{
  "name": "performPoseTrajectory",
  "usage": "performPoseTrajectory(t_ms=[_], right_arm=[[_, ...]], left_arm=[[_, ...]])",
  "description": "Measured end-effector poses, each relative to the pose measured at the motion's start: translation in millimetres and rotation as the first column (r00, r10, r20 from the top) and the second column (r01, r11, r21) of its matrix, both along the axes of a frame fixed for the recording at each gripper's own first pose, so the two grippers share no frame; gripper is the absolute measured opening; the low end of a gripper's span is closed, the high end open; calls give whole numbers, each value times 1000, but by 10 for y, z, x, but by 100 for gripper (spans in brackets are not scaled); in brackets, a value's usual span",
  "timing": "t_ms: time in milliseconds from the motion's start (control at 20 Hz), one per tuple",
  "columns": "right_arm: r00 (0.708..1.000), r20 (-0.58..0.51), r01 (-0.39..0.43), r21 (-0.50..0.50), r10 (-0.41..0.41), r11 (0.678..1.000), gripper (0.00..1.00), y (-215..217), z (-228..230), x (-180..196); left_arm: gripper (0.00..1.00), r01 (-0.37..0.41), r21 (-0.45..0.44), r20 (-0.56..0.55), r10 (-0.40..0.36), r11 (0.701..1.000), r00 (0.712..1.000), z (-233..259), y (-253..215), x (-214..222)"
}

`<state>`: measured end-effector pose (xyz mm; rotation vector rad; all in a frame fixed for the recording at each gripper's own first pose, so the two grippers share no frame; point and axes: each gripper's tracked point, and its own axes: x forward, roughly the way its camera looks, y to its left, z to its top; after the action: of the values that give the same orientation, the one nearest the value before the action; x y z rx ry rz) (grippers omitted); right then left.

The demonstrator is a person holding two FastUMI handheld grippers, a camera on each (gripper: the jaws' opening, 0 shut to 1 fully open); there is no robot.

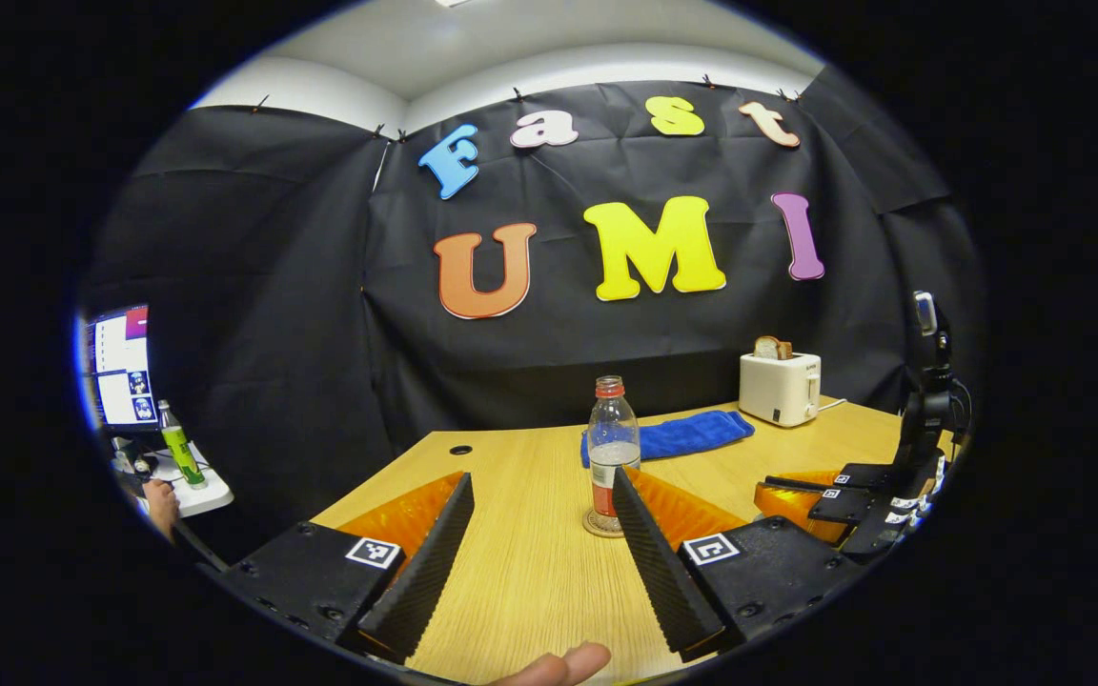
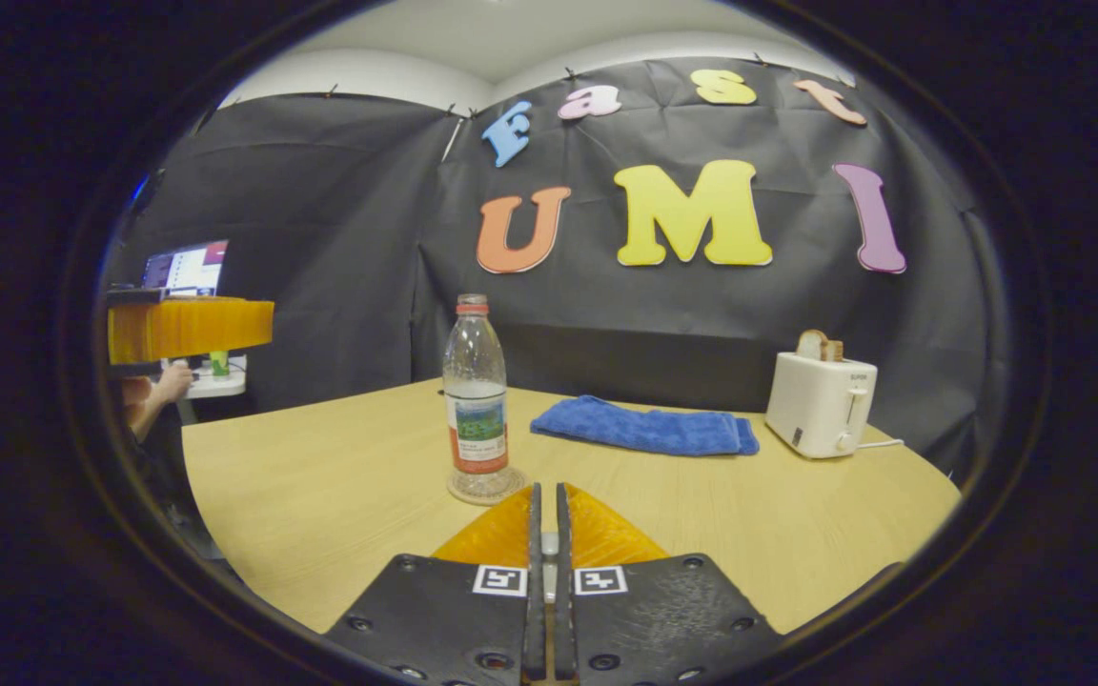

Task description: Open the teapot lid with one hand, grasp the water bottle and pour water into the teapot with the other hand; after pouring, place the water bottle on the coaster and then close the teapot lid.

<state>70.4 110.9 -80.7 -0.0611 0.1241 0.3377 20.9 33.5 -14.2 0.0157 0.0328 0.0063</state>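
A clear water bottle [image 1: 612, 448] with a red cap and some water in it stands upright on a round coaster [image 1: 603, 524] on the wooden table [image 1: 511, 591]. My left gripper [image 1: 541, 476] is open just in front of it, and its right finger's tip overlaps the bottle's base. In the right gripper view the bottle [image 2: 476, 400] and coaster [image 2: 487, 488] stand just ahead and slightly left of my right gripper [image 2: 546, 488], which is shut with nothing between its fingers. That right gripper [image 1: 778, 486] also shows low at the far right of the left gripper view.
A folded blue towel [image 2: 644, 429] lies behind the bottle, and a white toaster [image 2: 821, 400] holding bread stands at the back right. A monitor [image 1: 120, 367] and a green bottle [image 1: 179, 446] sit on a side stand past the table's left edge. Part of the left gripper [image 2: 189, 326] is at the left.
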Motion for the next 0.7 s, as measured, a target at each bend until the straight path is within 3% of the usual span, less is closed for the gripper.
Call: performPoseTrajectory(t_ms=[350, 700], right_arm=[[997, -33, 65, 31, -64, 997, 4, -201, -124, 115], [996, -59, 77, 61, -74, 995, 6, -164, -118, 113]], left_arm=[[92, -3, -8, -5, 3, 1000, 1000, -43, 109, -33], [92, 19, -21, 0, -19, 1000, 1000, -41, 100, -52]])
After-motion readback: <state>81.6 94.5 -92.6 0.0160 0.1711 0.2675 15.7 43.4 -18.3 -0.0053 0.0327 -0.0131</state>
